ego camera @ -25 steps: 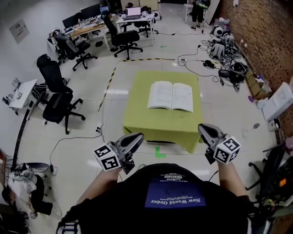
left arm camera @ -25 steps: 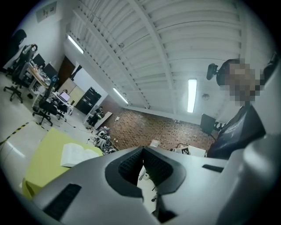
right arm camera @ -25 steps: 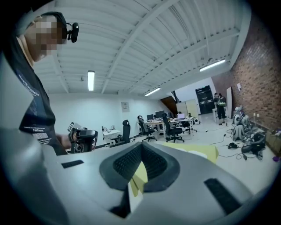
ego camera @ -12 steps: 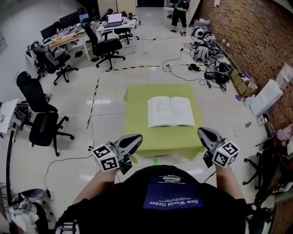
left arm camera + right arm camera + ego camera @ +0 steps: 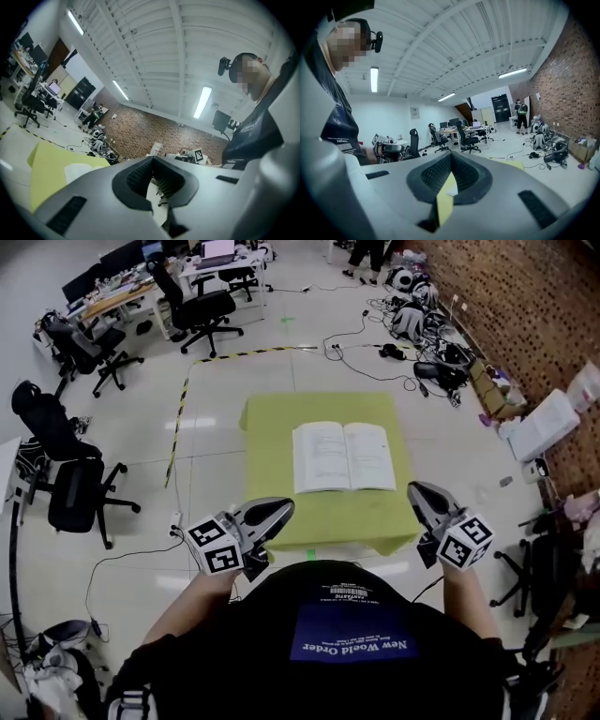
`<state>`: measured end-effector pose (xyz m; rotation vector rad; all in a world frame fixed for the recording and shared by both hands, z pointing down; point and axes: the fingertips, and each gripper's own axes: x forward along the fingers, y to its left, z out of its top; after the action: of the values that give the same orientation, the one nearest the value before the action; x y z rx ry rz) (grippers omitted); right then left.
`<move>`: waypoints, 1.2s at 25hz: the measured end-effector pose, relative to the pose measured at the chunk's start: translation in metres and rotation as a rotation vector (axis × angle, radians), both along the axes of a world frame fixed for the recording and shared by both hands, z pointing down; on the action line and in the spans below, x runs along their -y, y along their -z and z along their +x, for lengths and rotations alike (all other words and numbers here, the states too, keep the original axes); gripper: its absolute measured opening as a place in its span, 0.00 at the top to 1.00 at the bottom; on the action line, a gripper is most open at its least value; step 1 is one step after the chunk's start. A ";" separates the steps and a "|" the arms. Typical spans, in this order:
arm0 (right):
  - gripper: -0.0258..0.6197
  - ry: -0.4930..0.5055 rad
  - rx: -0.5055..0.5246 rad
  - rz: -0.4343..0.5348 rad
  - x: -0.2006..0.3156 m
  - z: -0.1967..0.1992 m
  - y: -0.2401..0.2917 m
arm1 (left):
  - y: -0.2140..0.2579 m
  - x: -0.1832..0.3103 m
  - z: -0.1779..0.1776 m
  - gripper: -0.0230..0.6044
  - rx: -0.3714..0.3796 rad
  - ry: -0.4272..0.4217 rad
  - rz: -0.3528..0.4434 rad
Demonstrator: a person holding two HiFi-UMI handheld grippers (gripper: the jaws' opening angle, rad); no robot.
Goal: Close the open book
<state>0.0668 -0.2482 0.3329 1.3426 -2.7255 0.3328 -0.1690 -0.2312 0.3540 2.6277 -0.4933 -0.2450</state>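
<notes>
Left gripper (image 5: 279, 511) and right gripper (image 5: 419, 493) jaws pressed together, empty; reach mid-frame book (image 5: 342, 457), flip one outer edge over spine.

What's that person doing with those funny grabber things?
A person stands facing a small table with a yellow-green cover. An open book lies flat on it, pages up. The person holds the left hand-held gripper in one hand and the right hand-held gripper in the other. Both are shut and empty, held by the table's near edge. Neither touches the book, so it has not been closed yet.
</notes>
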 end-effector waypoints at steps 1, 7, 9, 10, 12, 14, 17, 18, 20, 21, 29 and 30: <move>0.98 0.012 0.010 0.006 0.009 0.005 -0.001 | -0.001 0.006 0.005 0.95 0.009 0.012 -0.001; 0.98 0.141 0.049 0.032 0.066 0.065 -0.003 | 0.009 0.041 0.073 0.95 0.030 0.137 0.015; 0.98 0.189 0.060 0.035 0.083 0.089 -0.003 | 0.009 0.045 0.101 0.95 0.039 0.185 0.011; 0.98 0.209 0.060 0.041 0.091 0.097 -0.002 | 0.007 0.048 0.111 0.95 0.052 0.203 0.009; 0.98 0.243 0.053 0.054 0.105 0.107 -0.002 | 0.004 0.054 0.126 0.95 0.076 0.223 0.006; 0.98 0.265 0.053 0.058 0.118 0.114 -0.004 | 0.001 0.060 0.139 0.95 0.098 0.224 -0.001; 0.98 0.263 0.073 0.044 0.133 0.122 -0.010 | -0.006 0.068 0.155 0.95 0.141 0.203 -0.018; 0.98 0.254 0.081 0.036 0.135 0.123 -0.012 | -0.008 0.070 0.157 0.95 0.155 0.193 -0.027; 0.98 0.231 0.088 0.018 0.135 0.121 -0.019 | -0.015 0.075 0.156 0.95 0.175 0.168 -0.045; 0.98 0.217 0.085 0.010 0.136 0.120 -0.023 | -0.020 0.079 0.155 0.95 0.181 0.154 -0.048; 0.98 0.086 0.058 -0.070 0.130 0.102 -0.071 | -0.091 0.110 0.167 0.81 0.343 -0.056 0.011; 0.98 0.073 0.054 -0.083 0.129 0.104 -0.077 | -0.100 0.112 0.174 0.76 0.378 -0.085 0.020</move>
<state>0.1707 -0.3777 0.4098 1.2277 -2.7623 0.4778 0.0045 -0.3433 0.4544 2.7142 -0.4988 0.2808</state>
